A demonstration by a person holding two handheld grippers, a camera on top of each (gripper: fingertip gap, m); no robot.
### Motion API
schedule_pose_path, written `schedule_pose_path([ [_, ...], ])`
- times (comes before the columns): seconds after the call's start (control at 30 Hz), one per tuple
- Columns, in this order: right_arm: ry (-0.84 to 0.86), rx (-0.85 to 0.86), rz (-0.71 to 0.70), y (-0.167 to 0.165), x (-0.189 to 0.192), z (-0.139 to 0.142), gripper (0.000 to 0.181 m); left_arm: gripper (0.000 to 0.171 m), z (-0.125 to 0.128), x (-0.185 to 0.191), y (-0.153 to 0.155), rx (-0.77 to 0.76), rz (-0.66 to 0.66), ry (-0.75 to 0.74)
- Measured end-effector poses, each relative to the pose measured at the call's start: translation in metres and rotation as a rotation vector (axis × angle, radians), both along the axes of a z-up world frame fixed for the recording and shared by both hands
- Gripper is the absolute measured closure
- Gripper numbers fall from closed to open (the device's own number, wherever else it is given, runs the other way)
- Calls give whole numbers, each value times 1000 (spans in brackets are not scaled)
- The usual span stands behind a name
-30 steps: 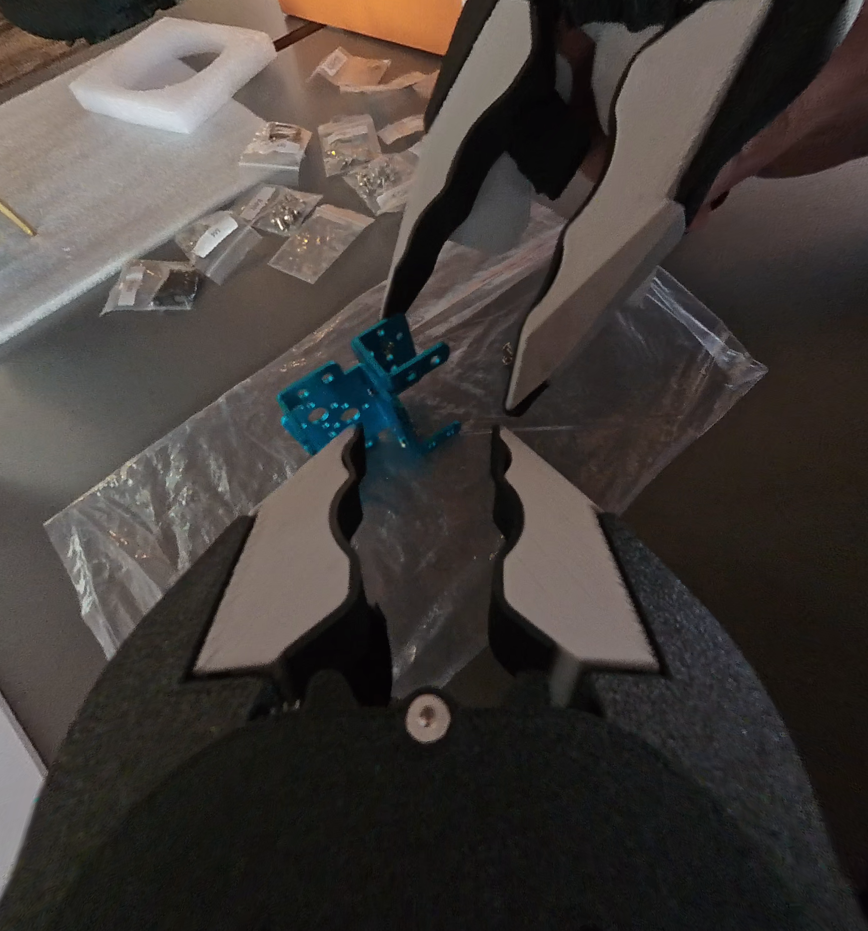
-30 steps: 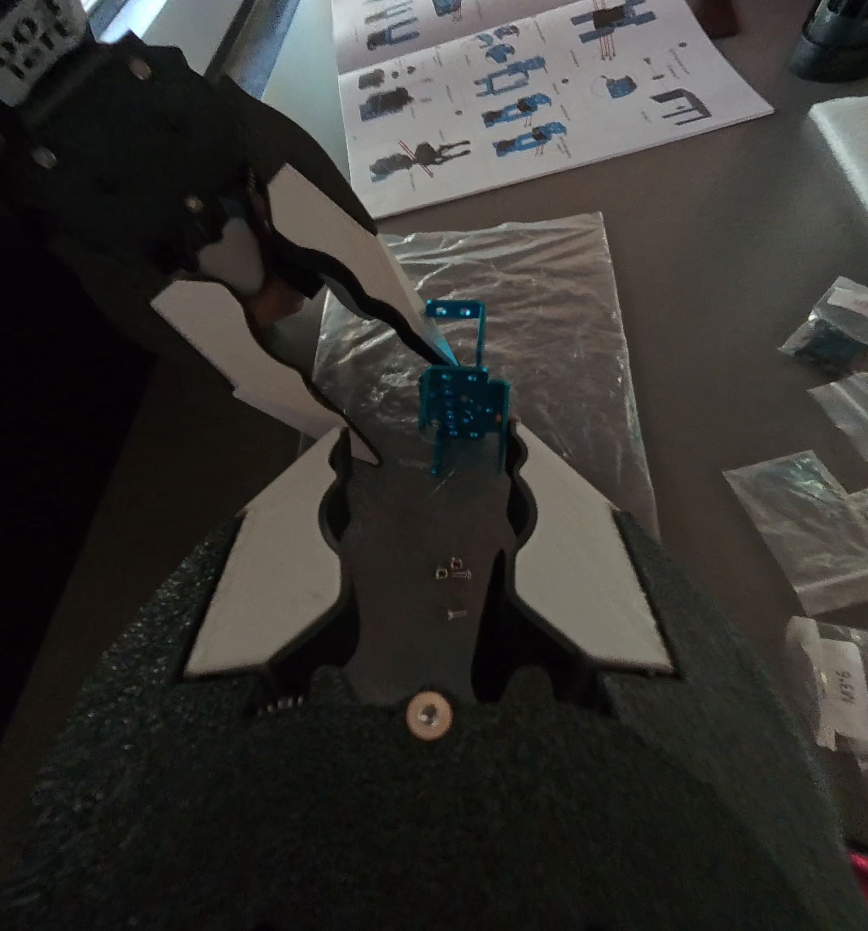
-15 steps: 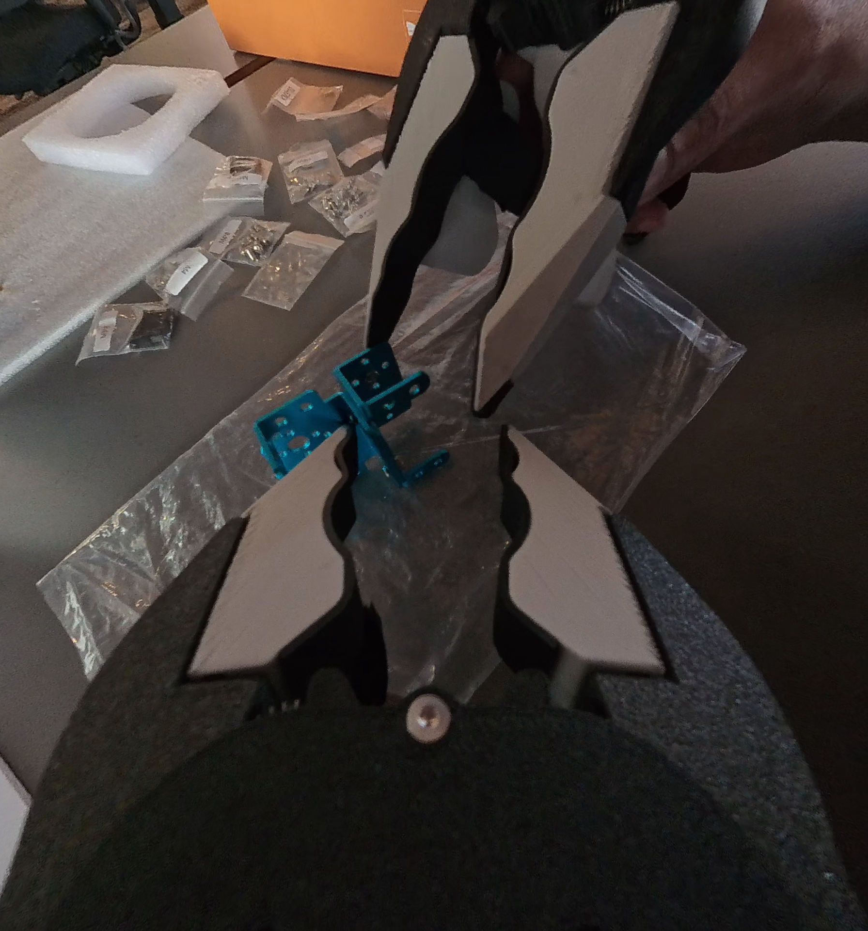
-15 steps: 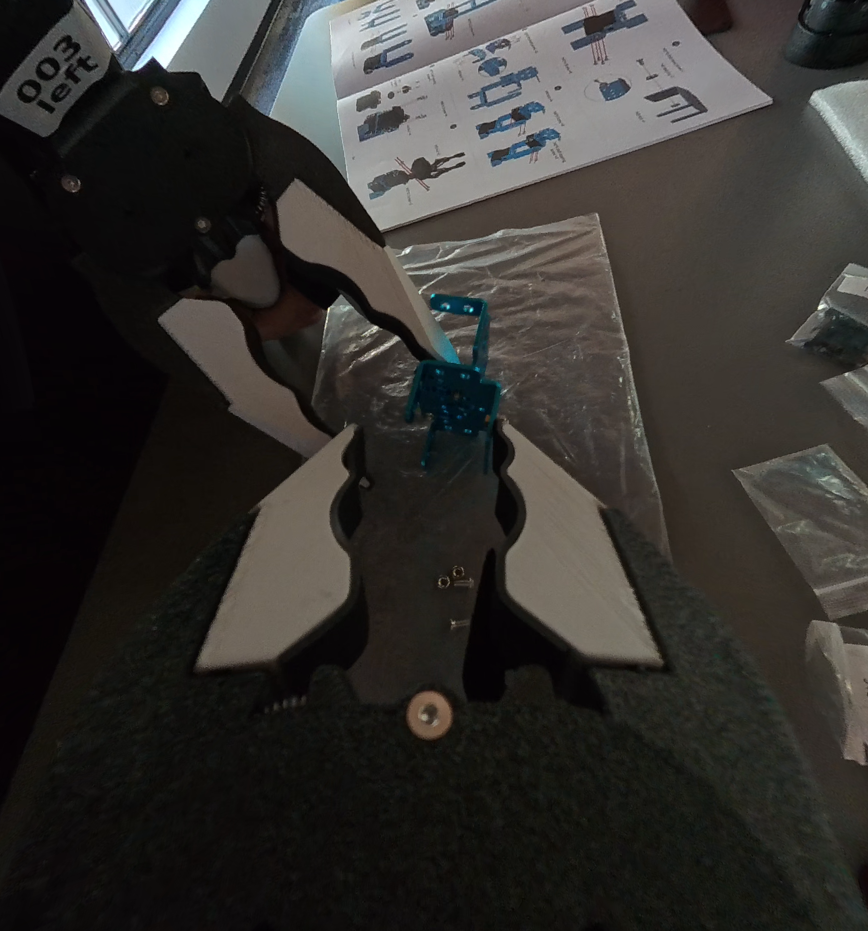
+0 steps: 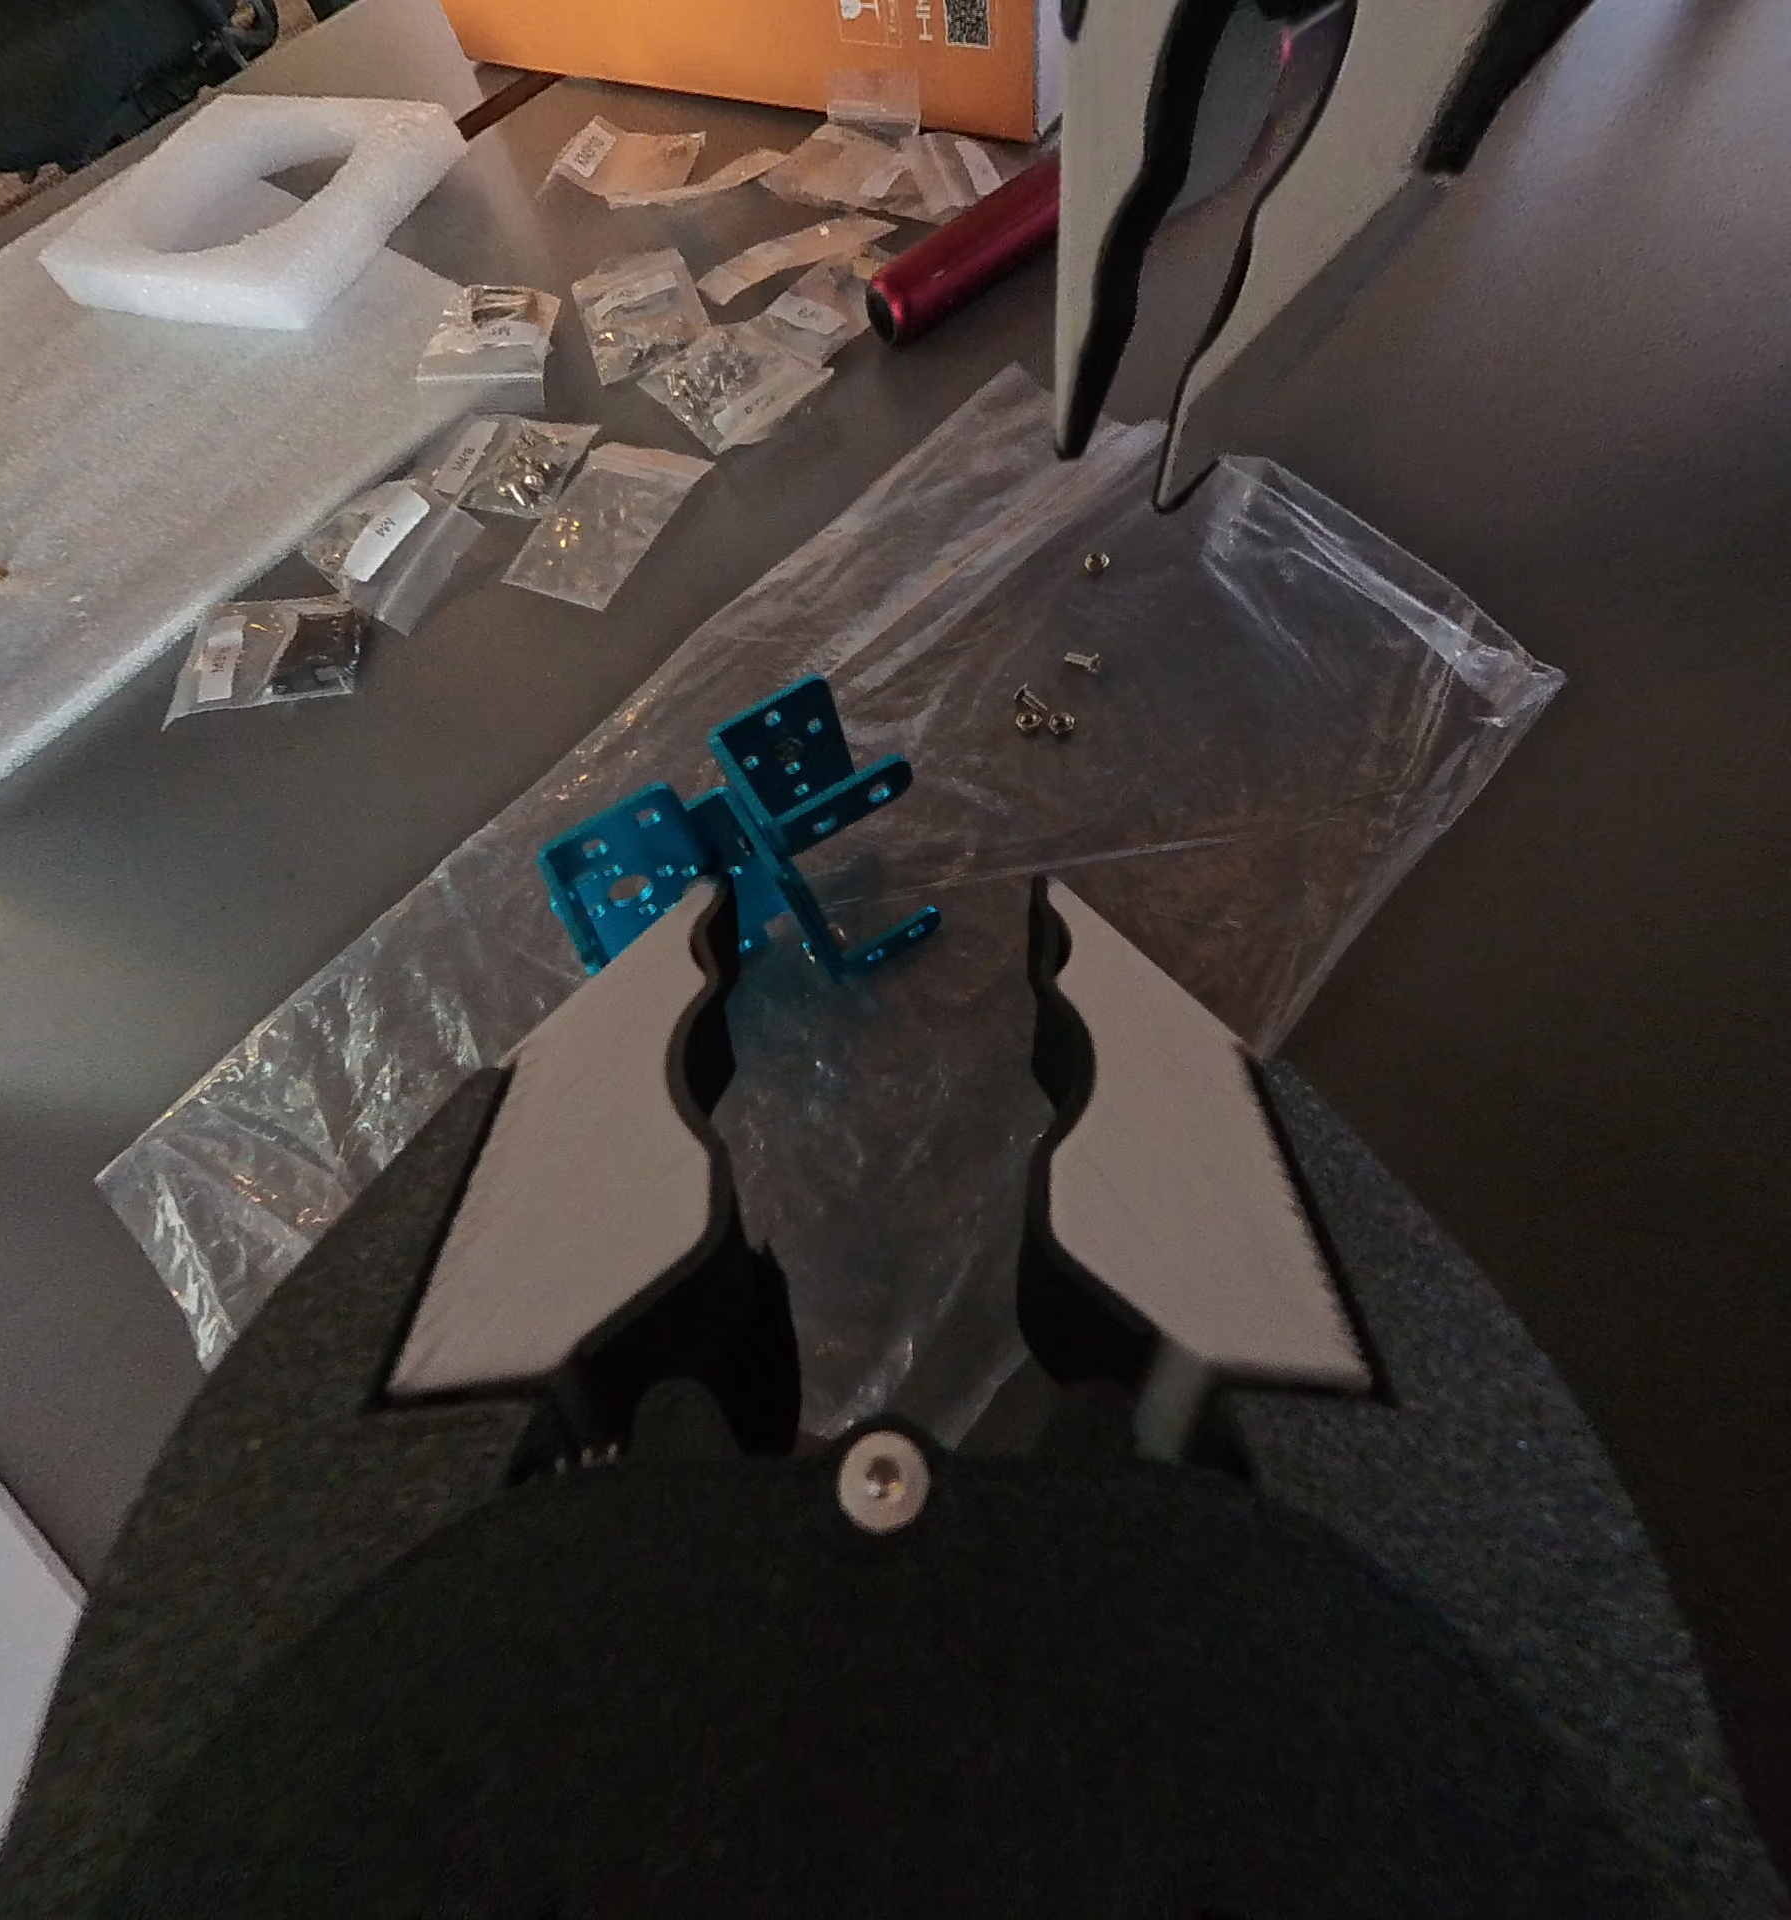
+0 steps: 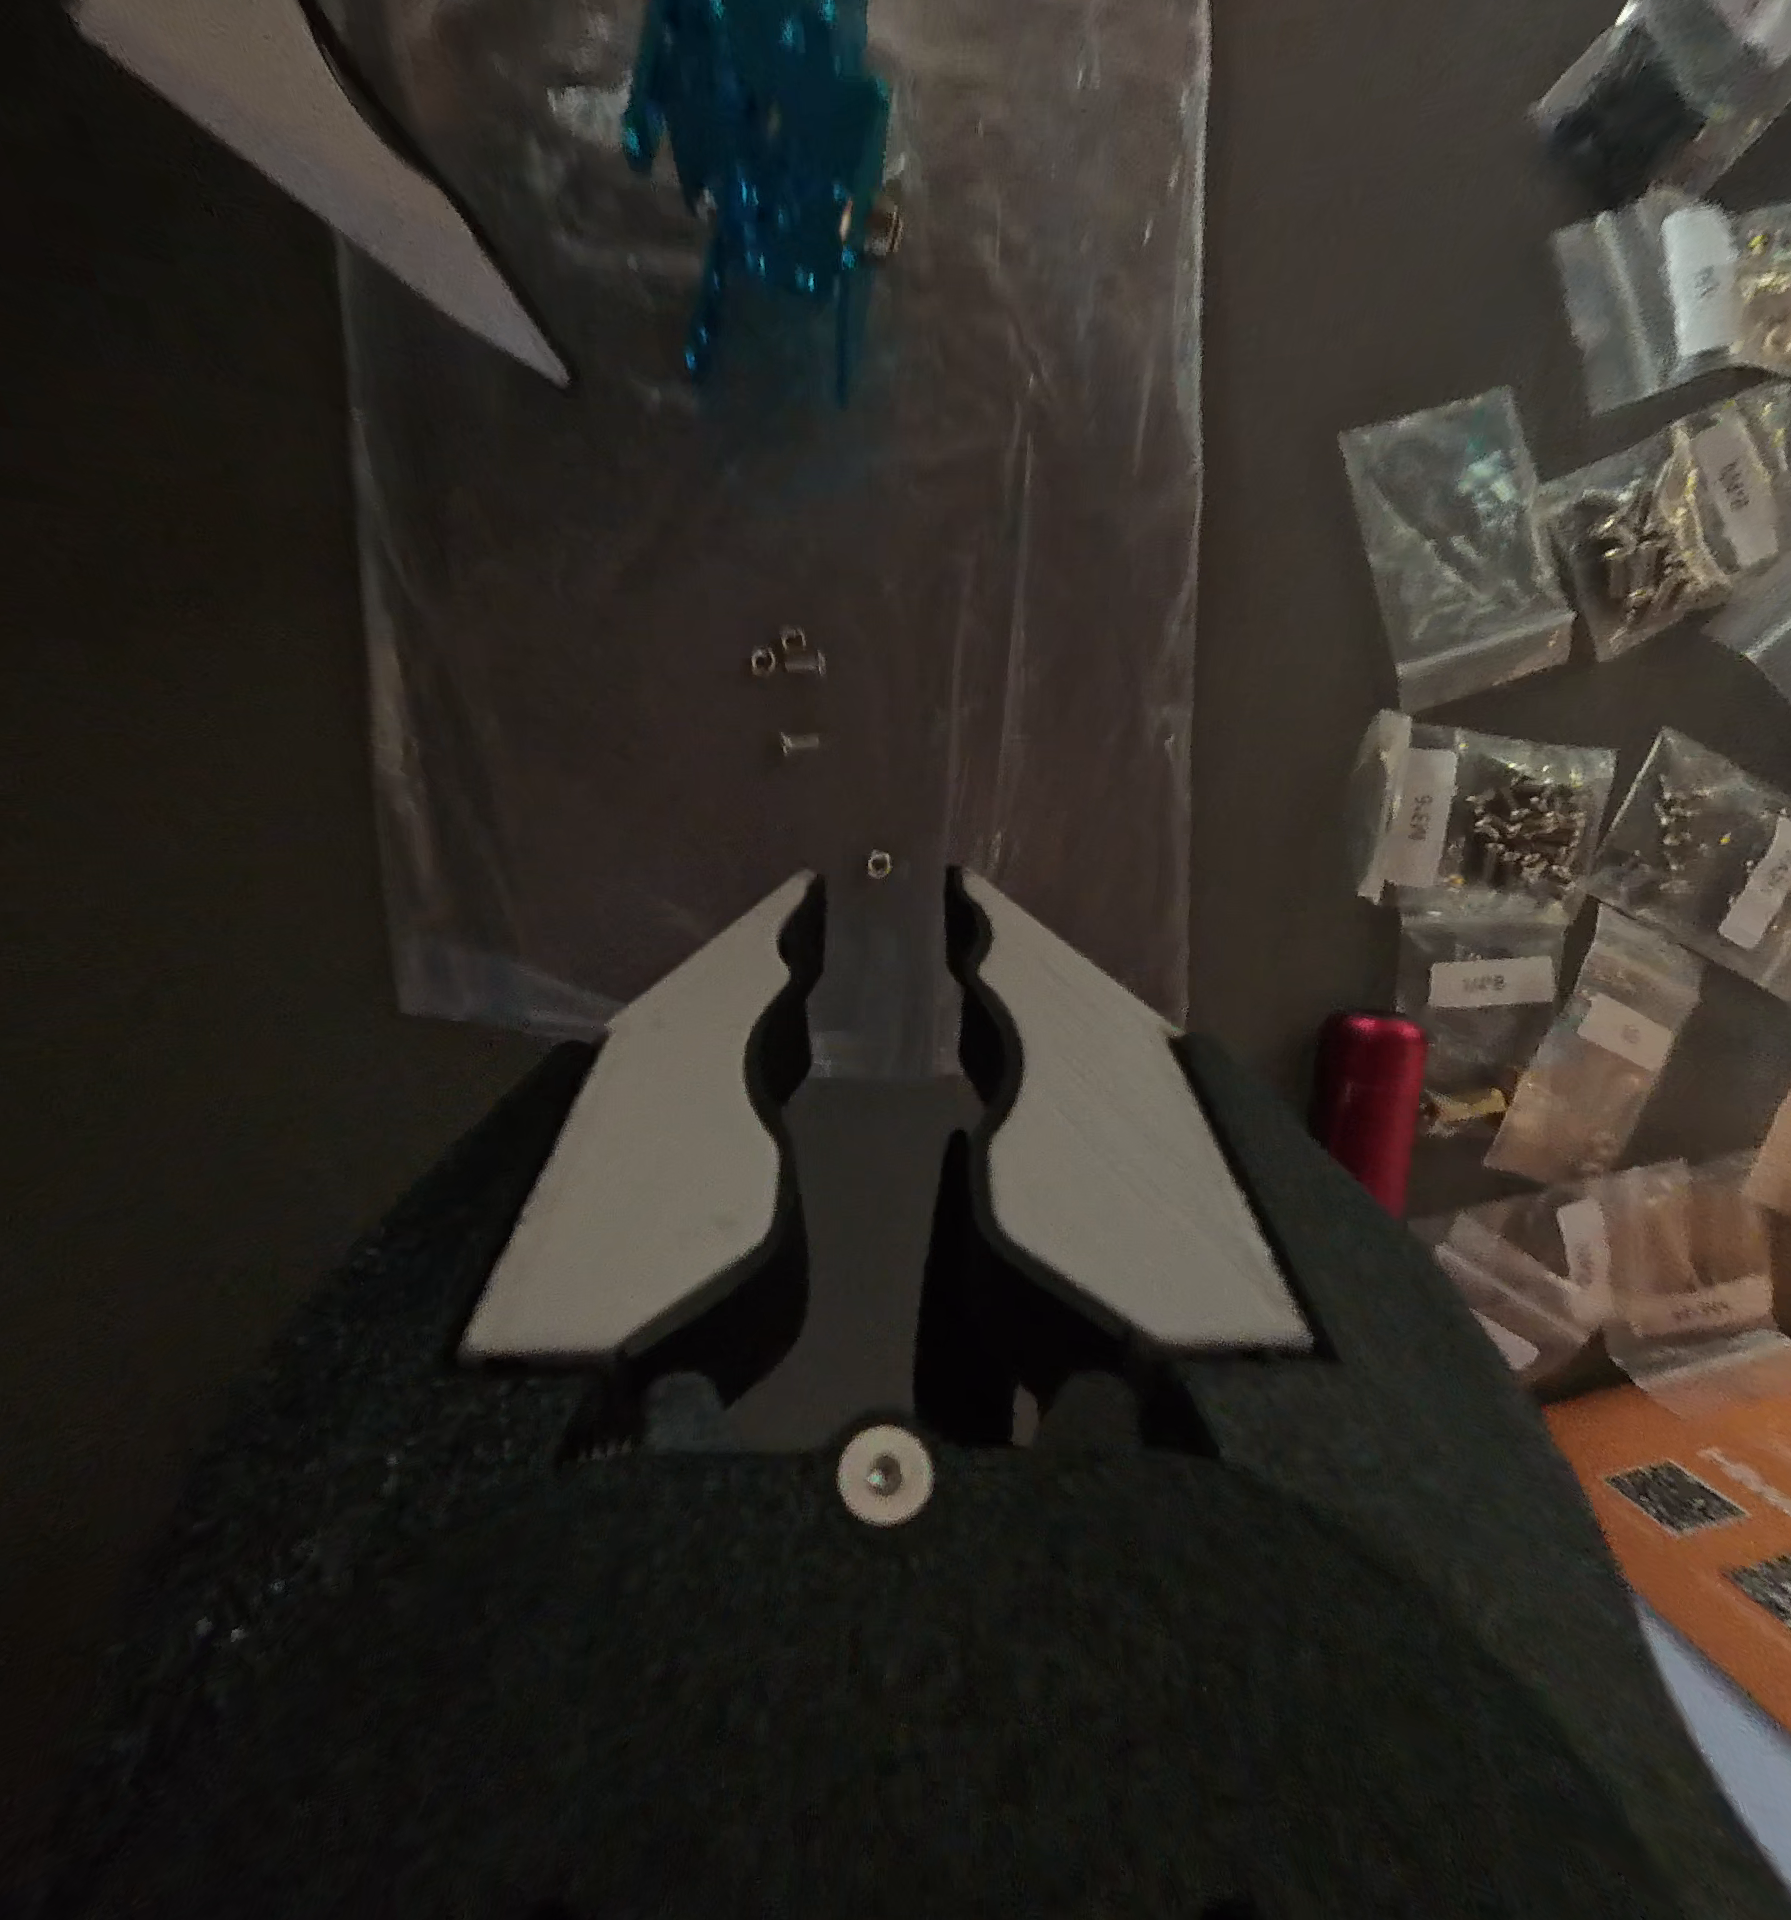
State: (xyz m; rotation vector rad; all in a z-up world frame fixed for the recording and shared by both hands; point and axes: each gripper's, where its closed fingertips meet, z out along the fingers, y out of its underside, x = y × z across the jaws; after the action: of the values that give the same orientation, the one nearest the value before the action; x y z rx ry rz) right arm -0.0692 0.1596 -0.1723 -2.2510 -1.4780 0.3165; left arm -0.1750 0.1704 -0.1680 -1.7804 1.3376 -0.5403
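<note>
- The left tool [image 5: 875,894] gapes wide and holds nothing; its left fingertip covers part of the blue metal bracket assembly [image 5: 756,831] on the clear plastic bag [image 5: 1234,831].
- The right tool [image 6: 883,878] is narrowly parted, empty, just short of a small nut [image 6: 878,862].
- Loose screws and nuts [image 6: 789,665] lie mid-frame.
- At the top of the right wrist view, the bracket is blurred and cut off.

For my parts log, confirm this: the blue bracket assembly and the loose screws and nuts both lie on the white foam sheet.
Wrong surface. In the left wrist view the blue bracket assembly and the loose screws and nuts both lie on the clear plastic bag on the table; the white foam sheet is off to the side and holds neither.
</note>
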Motion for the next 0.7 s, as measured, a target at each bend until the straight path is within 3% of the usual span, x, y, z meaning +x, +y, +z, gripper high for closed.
schedule_pose_path([
  [0.43, -168, -92, 40, 2, -4, -22, 172, 118, 0, 2, -5, -4, -34, -5],
  [0.7, -134, -88, 53, 0, -5, -22, 176, 120, -1, 2, -4, -11, -36, 0],
])
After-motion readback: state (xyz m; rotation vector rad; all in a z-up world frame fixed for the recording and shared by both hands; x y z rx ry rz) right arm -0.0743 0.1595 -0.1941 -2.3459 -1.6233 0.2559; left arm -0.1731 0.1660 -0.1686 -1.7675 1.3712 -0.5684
